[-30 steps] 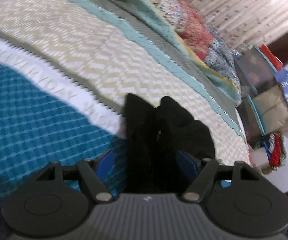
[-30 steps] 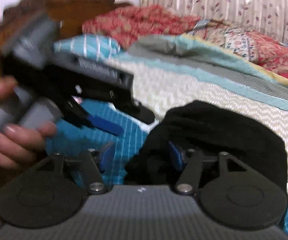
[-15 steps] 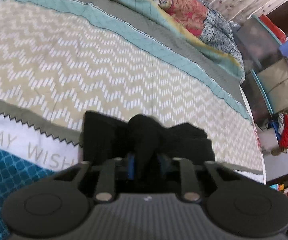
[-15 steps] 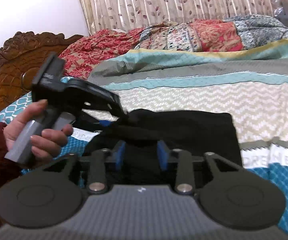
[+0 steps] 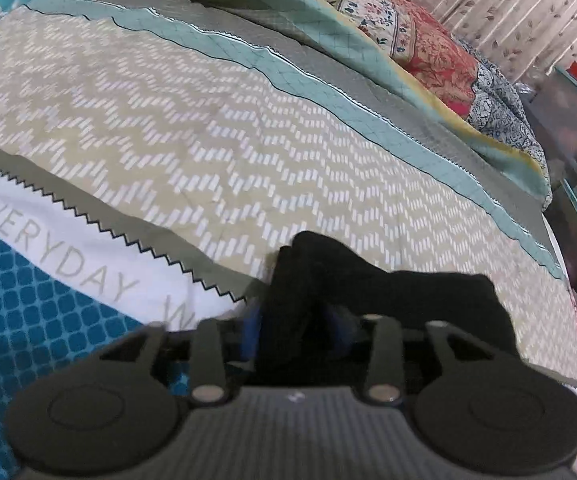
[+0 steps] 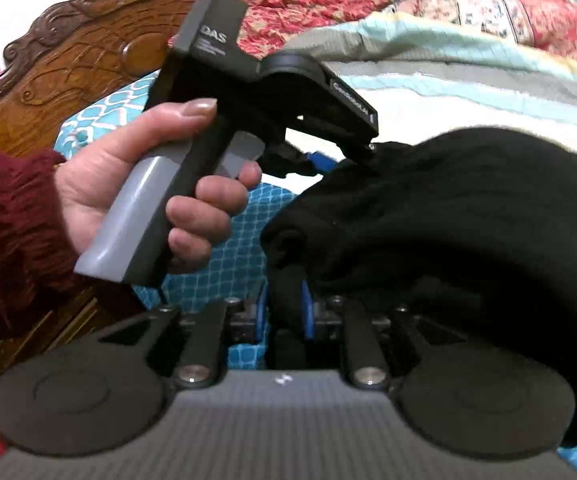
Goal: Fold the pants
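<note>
left gripper (image 5: pixel 294 334) apparently looser on pants (image 5: pixel 388 296)

Soft, even indoor light is seen, slight motion blur is noted, straight lines are bent by fisheye distortion, and the black pants (image 5: pixel 388 292) are rendered detailless.

The pants (image 6: pixel 448 216) lie bunched on the bed (image 5: pixel 208 152), a fold of them between the fingers of the right gripper (image 6: pixel 284 312) and the bulk spreading ahead and to its right. The left gripper (image 5: pixel 294 332) also has a fold between its fingers, the rest lying just ahead and right of it. Seen from the right gripper, the left one sits ahead-left, held by a hand (image 6: pixel 128 184), with the headboard (image 6: pixel 68 80) behind. Quilts (image 5: pixel 428 52) lie piled far ahead of the left gripper.
</note>
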